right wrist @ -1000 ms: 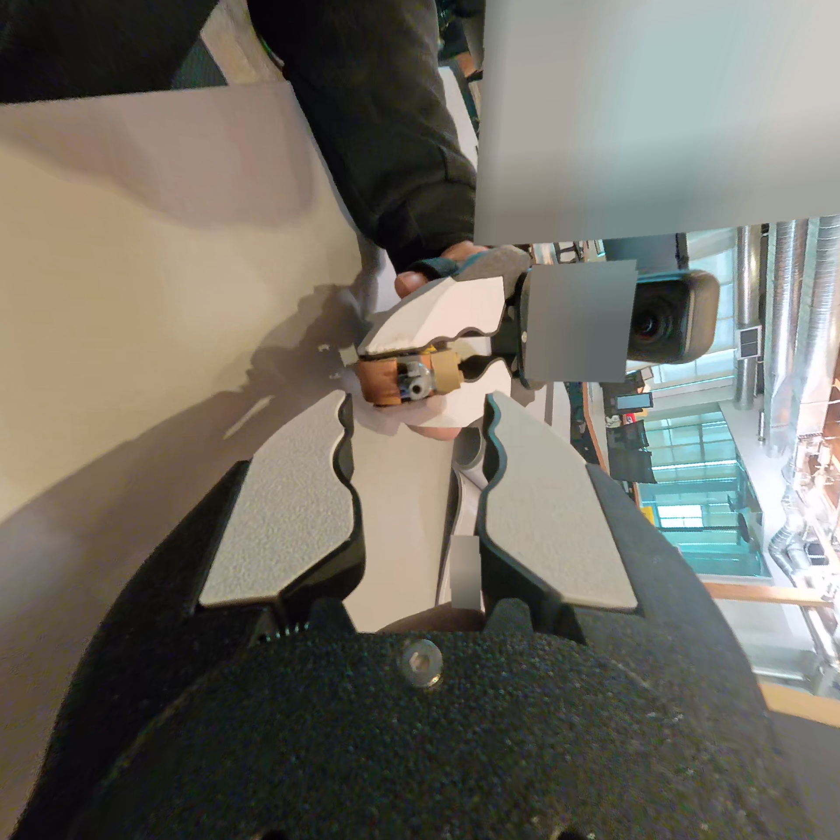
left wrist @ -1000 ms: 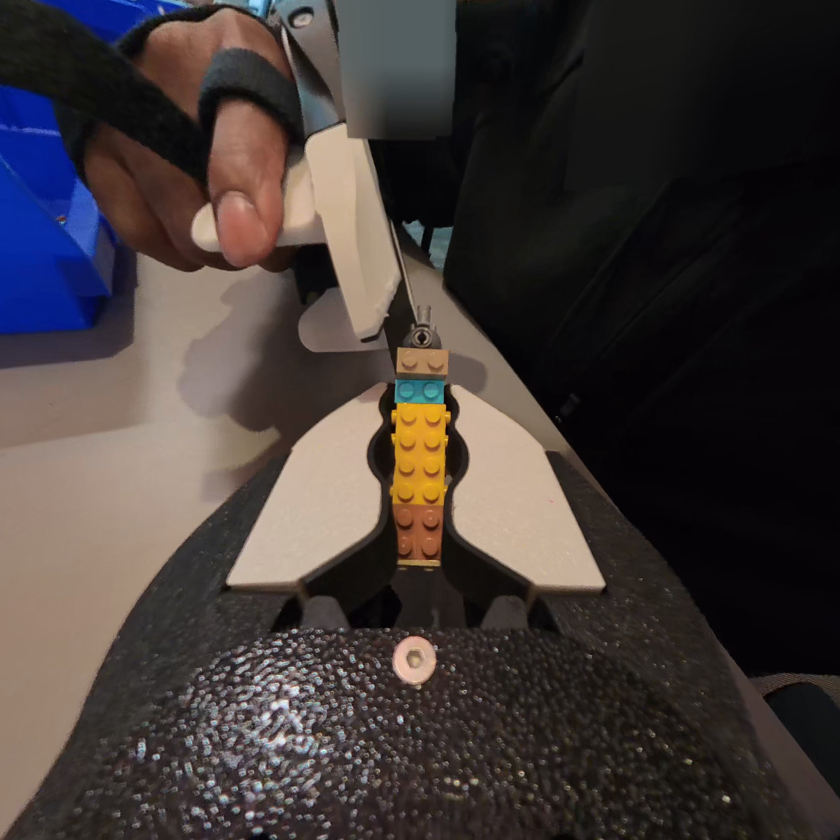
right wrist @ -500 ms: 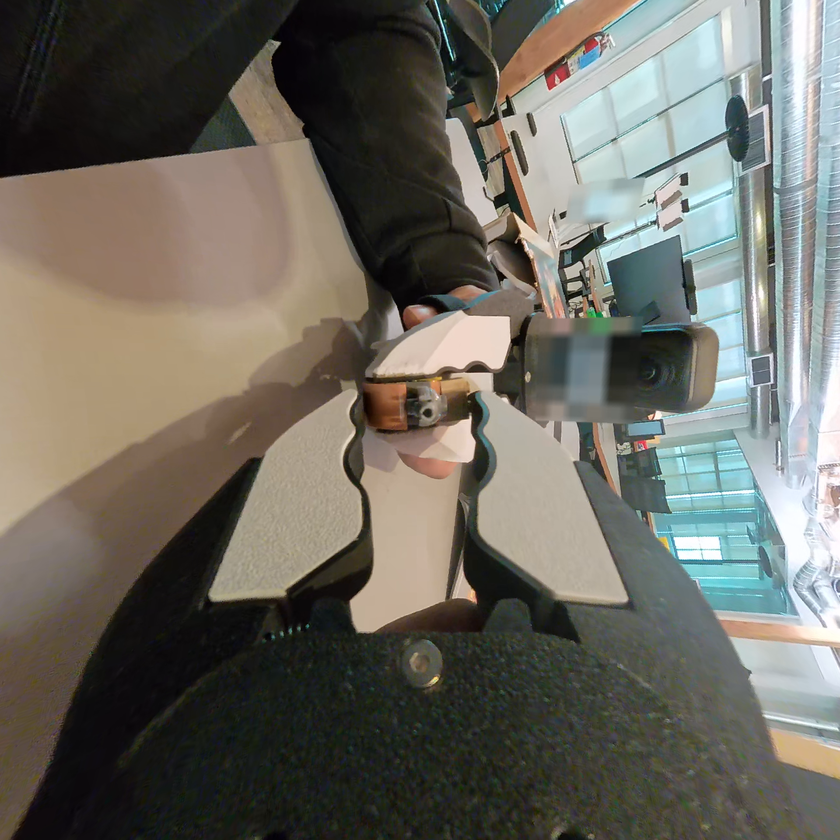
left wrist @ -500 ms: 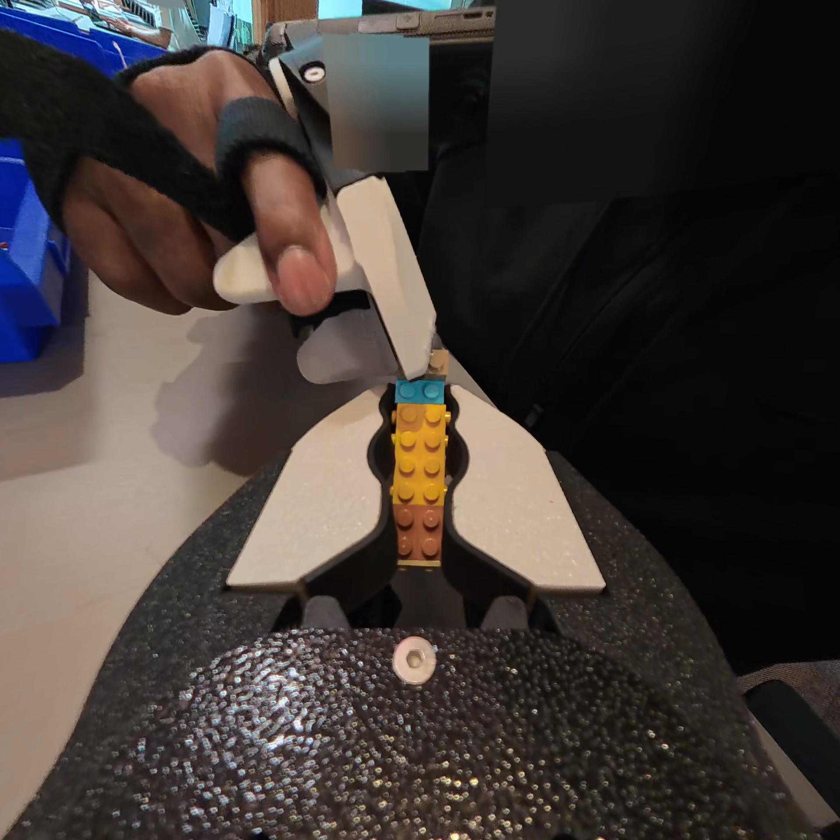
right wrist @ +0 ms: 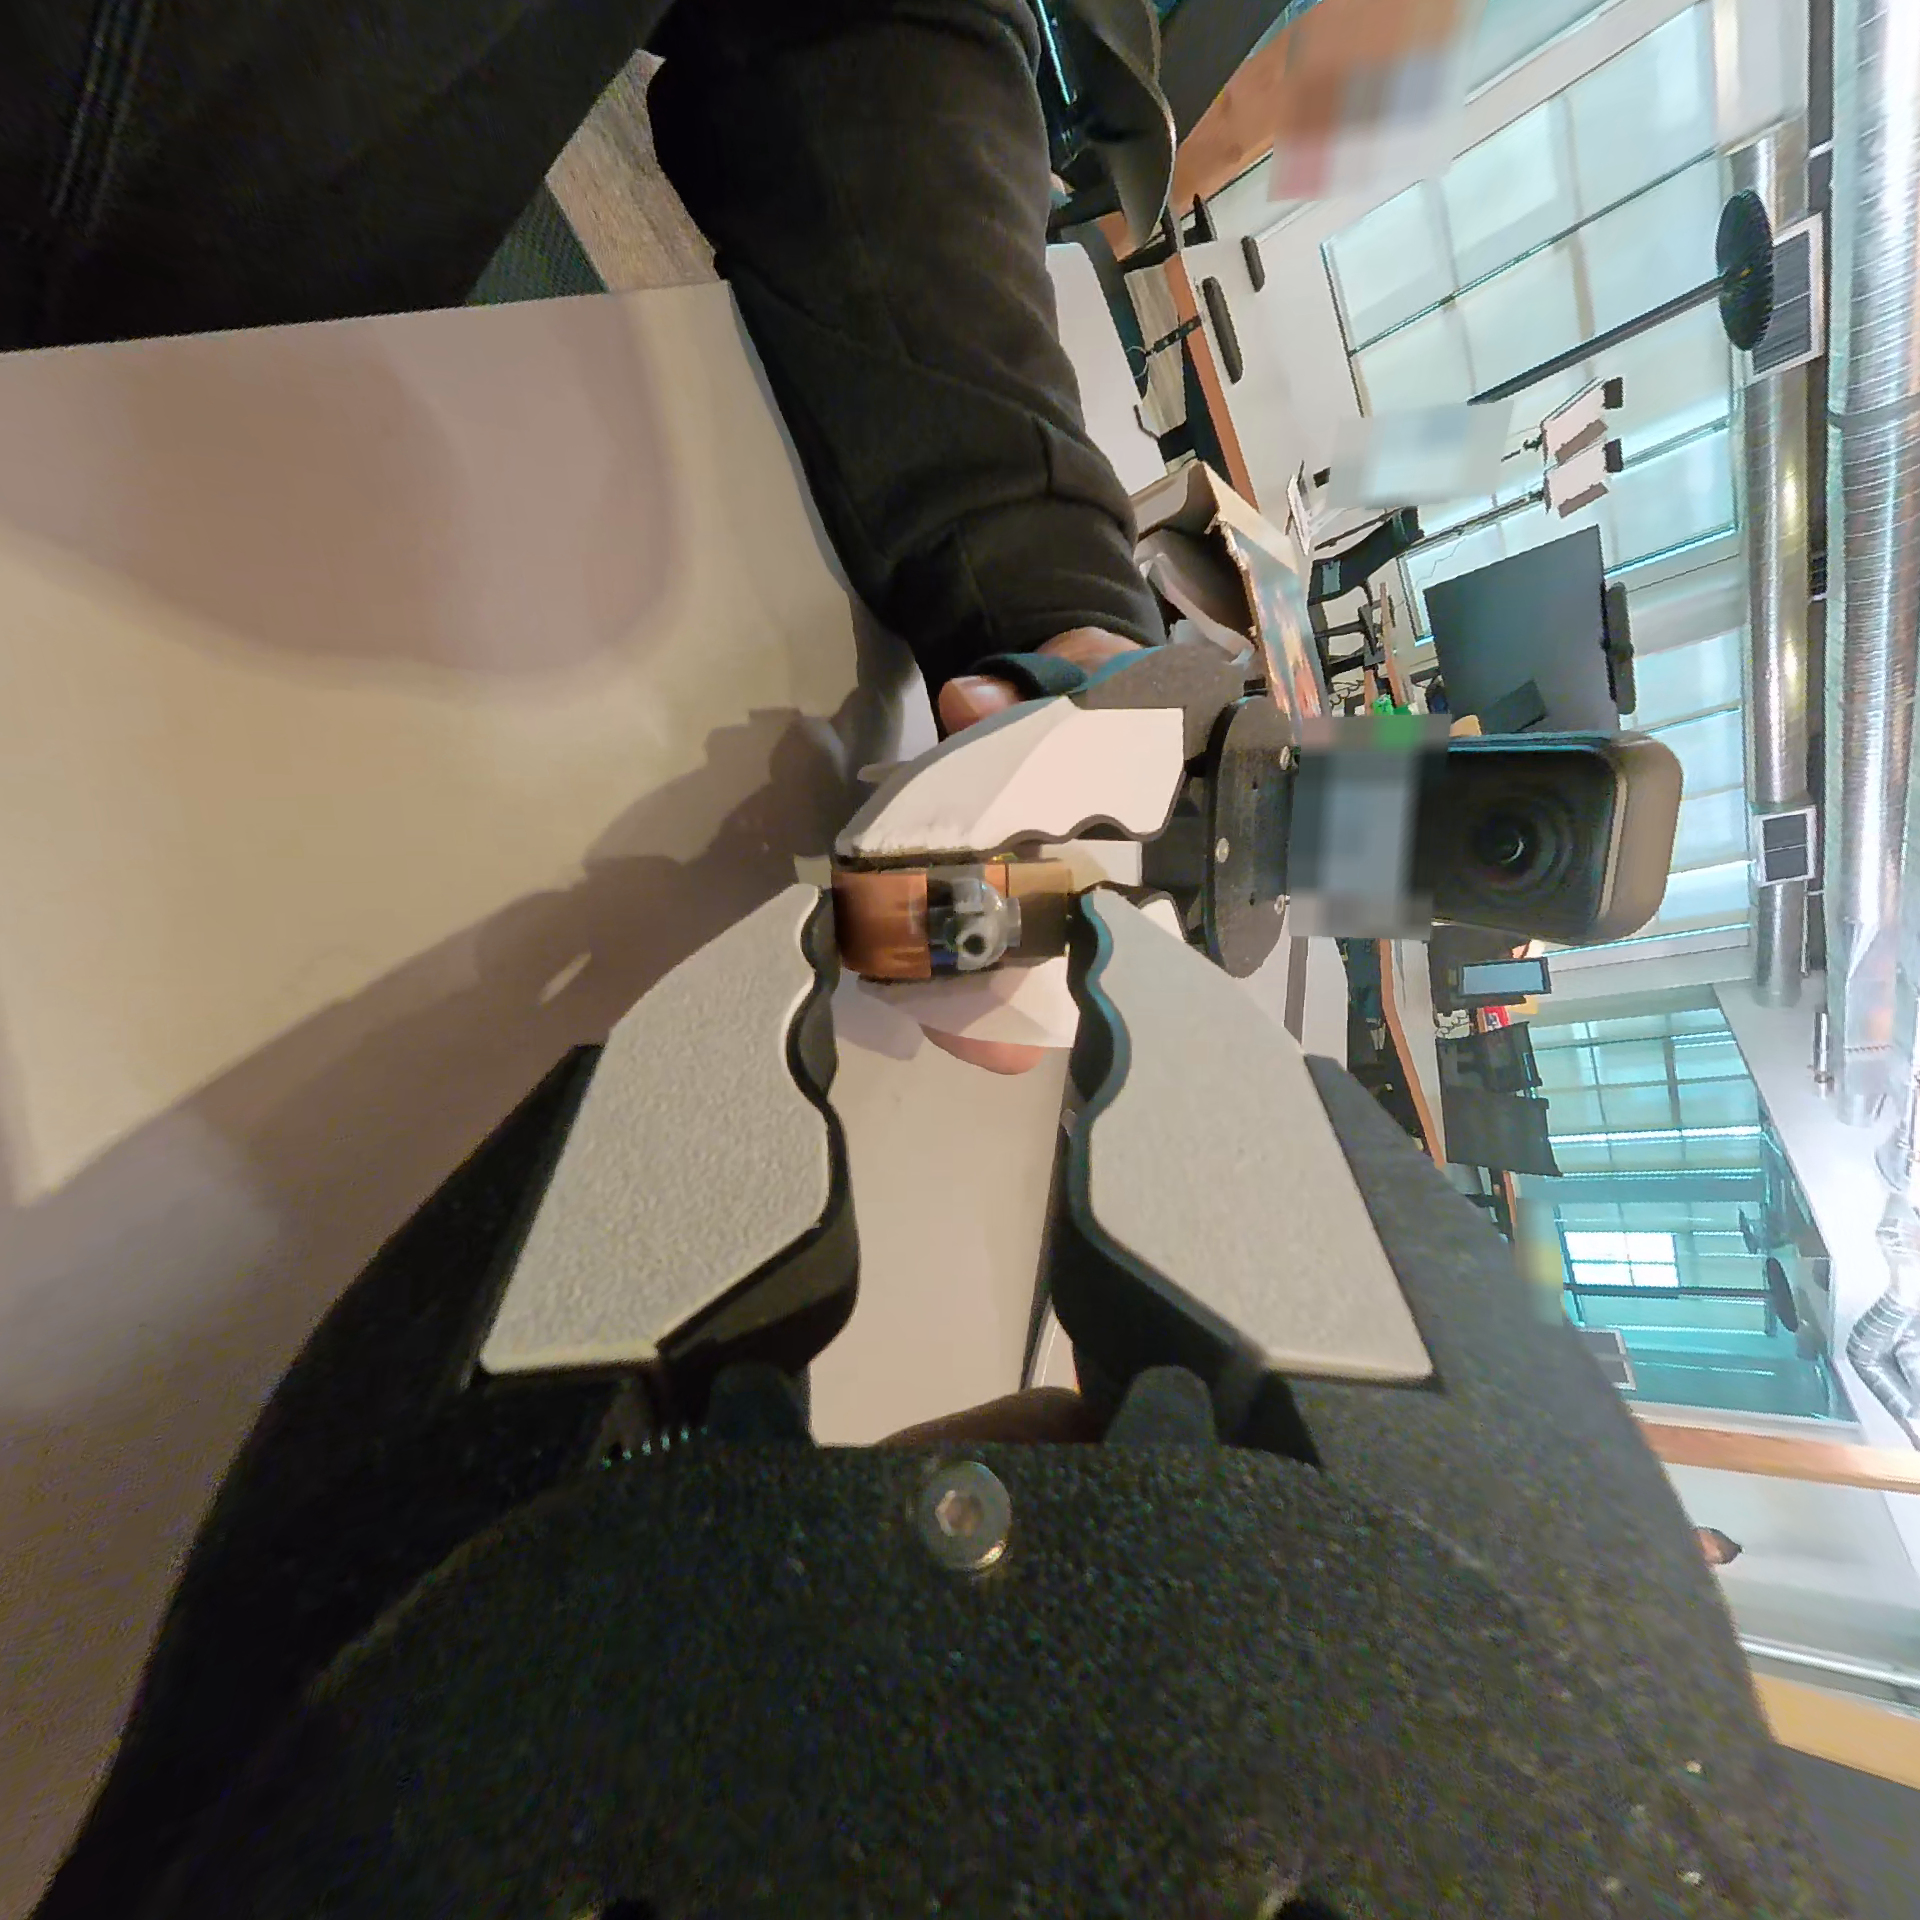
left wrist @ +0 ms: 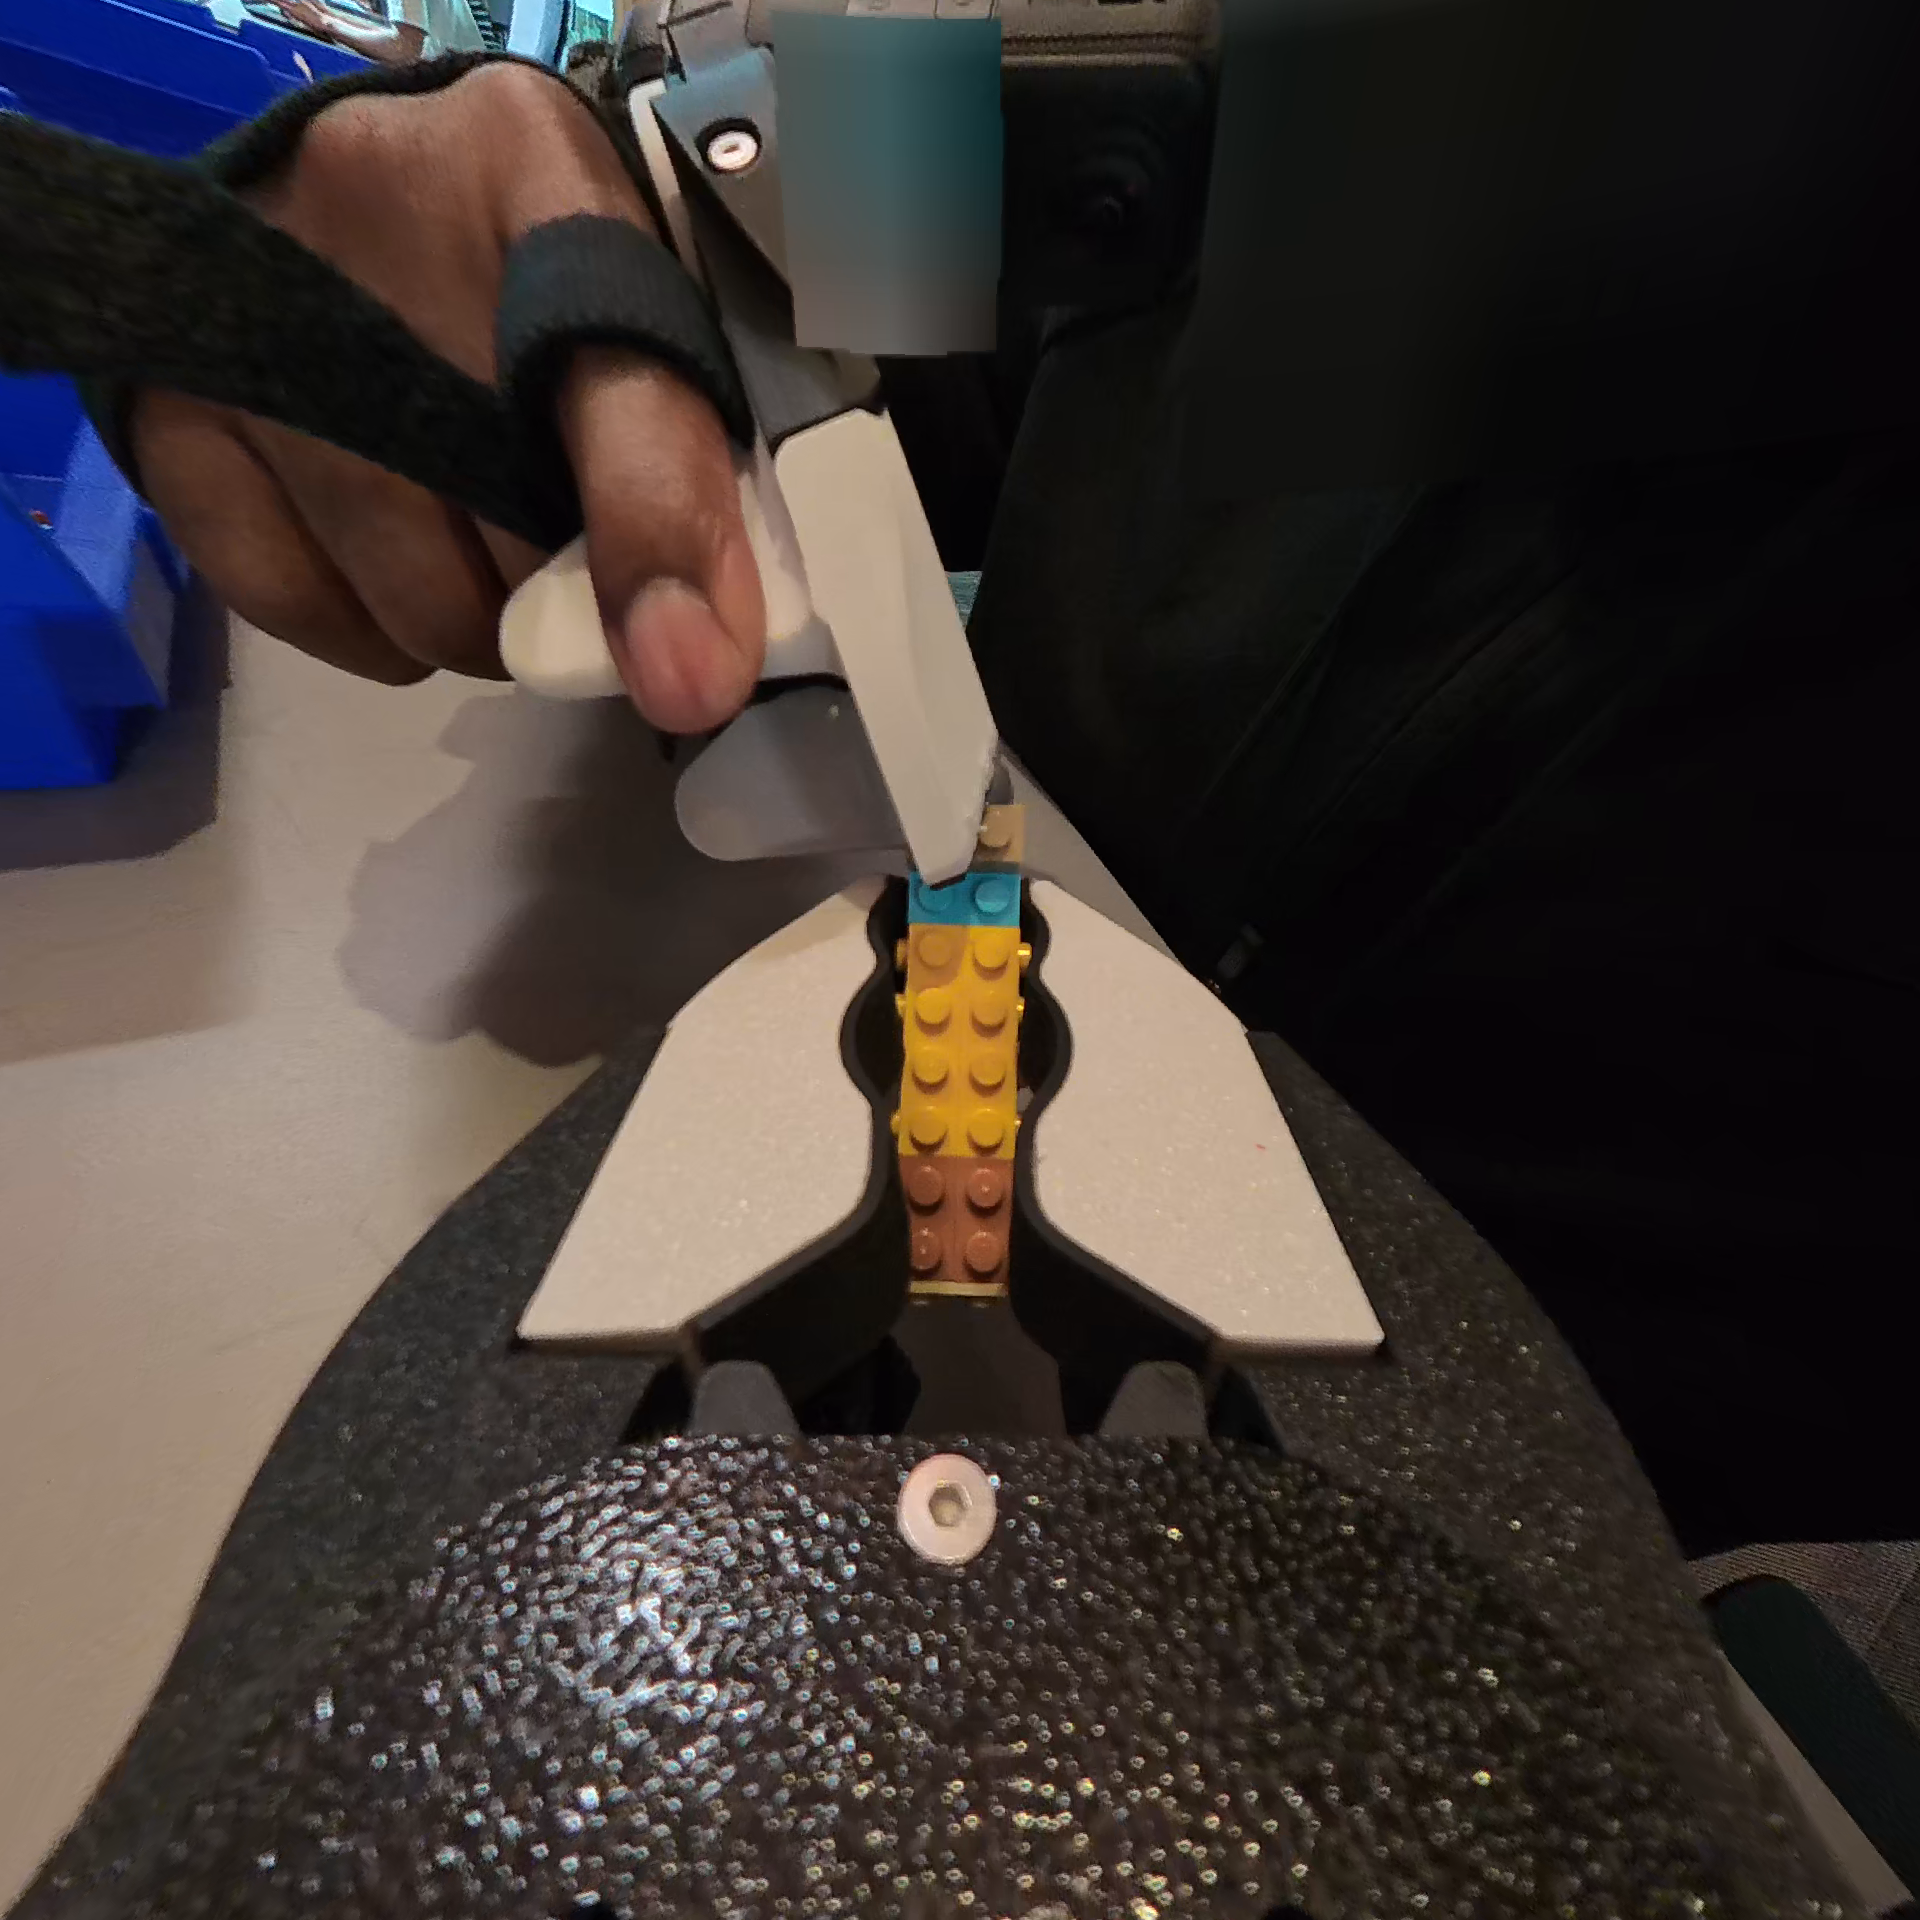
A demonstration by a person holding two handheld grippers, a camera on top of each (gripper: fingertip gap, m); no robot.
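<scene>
Centre of the left wrist view: left gripper [left wrist: 961, 997] clamped on a studded brick strip [left wrist: 958, 1081], brown at the near end, then yellow, teal and tan at the tip, both pads pressed to its sides above the pale table [left wrist: 187, 1195]. Centre of the right wrist view: right gripper [right wrist: 951, 925] closed around the strip's far end [right wrist: 883, 925], fingertips [right wrist: 805, 925] touching it. Upper left: blue bin [left wrist: 62, 582].

The studded brick stack [left wrist: 958, 1081] is glossy moulded plastic. The left tool [left wrist: 961, 914] has matt grainy pale fingers [left wrist: 748, 1122] on a rough, sparkling black body. The surface [left wrist: 156, 1091] is smooth matt.
</scene>
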